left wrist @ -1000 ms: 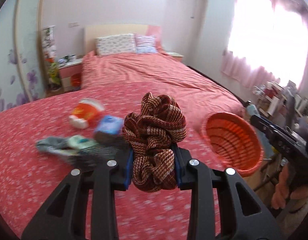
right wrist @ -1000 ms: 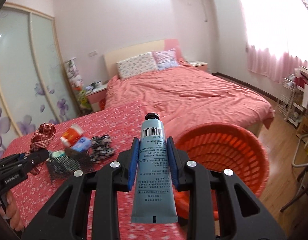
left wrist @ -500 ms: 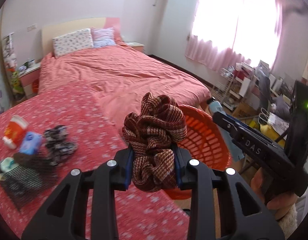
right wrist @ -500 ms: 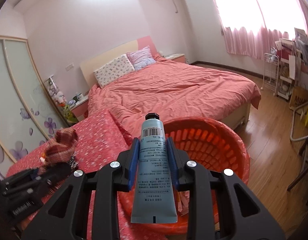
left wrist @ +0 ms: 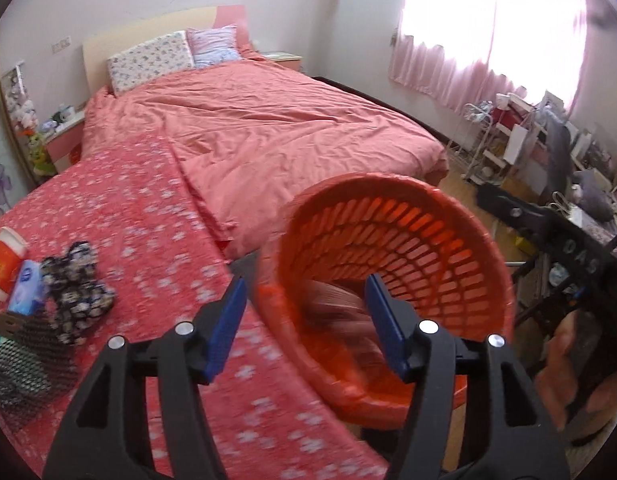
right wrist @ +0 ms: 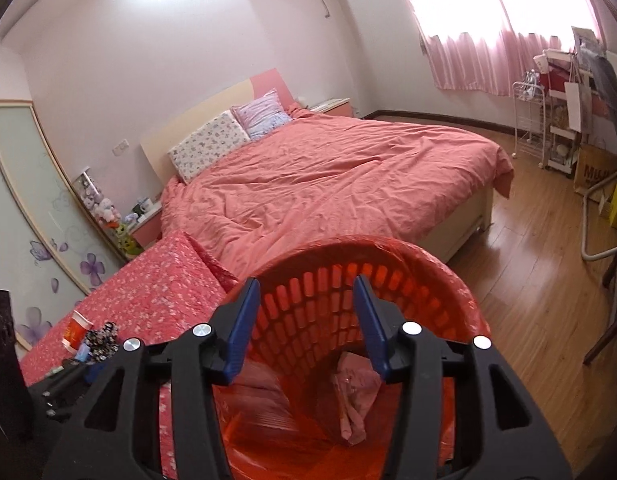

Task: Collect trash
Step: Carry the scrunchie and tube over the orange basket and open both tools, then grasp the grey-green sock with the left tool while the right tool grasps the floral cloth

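The orange slatted basket (left wrist: pixel 448 256) stands at the edge of the flowered cover. My left gripper (left wrist: pixel 305 280) hangs over its rim with its jaws opening and nothing between the pads. Below them, inside the basket, is a blurred brown woven cloth (left wrist: pixel 332 312). My right gripper (right wrist: pixel 306 280) is above the same basket (right wrist: pixel 440 280), its jaws also opening and empty. A crumpled pink scrap (right wrist: pixel 354 392) lies in the basket, and a pale blurred shape (right wrist: pixel 256 380) shows at its left wall. The blue tube cannot be made out clearly.
On the flowered cover (left wrist: pixel 140 216) at the left lie a red cup (left wrist: pixel 6 256), a blue packet (left wrist: pixel 26 292), a black-and-white floral cloth (left wrist: pixel 78 296) and a black mesh piece (left wrist: pixel 16 372). The pink bed (right wrist: pixel 348 176) fills the middle. Cluttered shelves (right wrist: pixel 564 120) stand by the window.
Both grippers moved over the basket and let go: the woven cloth left the left jaws and the blue tube left the right jaws. Both now stand apart and empty.
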{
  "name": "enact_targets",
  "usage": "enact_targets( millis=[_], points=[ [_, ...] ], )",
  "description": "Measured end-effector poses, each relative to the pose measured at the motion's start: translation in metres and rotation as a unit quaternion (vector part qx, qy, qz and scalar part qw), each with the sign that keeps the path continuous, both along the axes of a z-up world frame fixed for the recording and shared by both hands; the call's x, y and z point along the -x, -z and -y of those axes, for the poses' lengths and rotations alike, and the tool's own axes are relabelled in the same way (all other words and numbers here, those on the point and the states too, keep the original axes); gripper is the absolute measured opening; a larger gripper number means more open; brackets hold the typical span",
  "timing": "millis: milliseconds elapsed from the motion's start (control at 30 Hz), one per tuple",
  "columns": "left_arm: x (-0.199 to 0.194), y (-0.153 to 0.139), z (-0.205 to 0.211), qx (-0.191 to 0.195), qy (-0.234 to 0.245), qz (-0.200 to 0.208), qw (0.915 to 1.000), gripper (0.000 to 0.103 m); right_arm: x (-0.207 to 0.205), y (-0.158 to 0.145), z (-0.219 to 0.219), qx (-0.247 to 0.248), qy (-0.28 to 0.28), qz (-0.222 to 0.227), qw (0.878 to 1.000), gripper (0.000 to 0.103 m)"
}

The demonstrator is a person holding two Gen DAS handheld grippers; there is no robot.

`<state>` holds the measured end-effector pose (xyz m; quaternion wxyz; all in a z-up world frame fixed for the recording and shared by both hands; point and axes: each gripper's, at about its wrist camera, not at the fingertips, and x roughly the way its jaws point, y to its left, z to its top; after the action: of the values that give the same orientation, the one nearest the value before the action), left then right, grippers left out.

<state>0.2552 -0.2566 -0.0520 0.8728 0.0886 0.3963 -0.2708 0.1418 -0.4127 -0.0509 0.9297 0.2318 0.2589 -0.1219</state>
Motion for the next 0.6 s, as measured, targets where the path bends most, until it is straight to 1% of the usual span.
enact_targets(
  millis=[167,267,367,500,600],
  points=[
    [0.008,-0.005,-0.037,-0.021,-0.023,0.022,0.9993,0.061,0.001,-0.005,-0.017,0.025,-0.008,-0.016,1.000,0.050],
    [0.018,-0.010,-0.074,-0.036,-0.045,0.043,0.9974,0.063,-0.005,-0.007,-0.028,0.034,-0.024,-0.021,0.999,0.050],
    [0.022,-0.015,-0.110,-0.043,-0.071,0.049,0.9953,0.064,-0.009,-0.010,-0.050,0.044,-0.043,-0.029,0.998,0.050],
    [0.022,-0.022,-0.169,-0.046,-0.124,0.054,0.9897,0.065,-0.017,-0.010,-0.086,0.067,-0.074,-0.039,0.994,0.050],
    [0.019,-0.024,-0.217,-0.050,-0.172,0.061,0.9819,0.068,-0.025,-0.007,-0.115,0.079,-0.106,-0.048,0.990,0.050]
  ],
)
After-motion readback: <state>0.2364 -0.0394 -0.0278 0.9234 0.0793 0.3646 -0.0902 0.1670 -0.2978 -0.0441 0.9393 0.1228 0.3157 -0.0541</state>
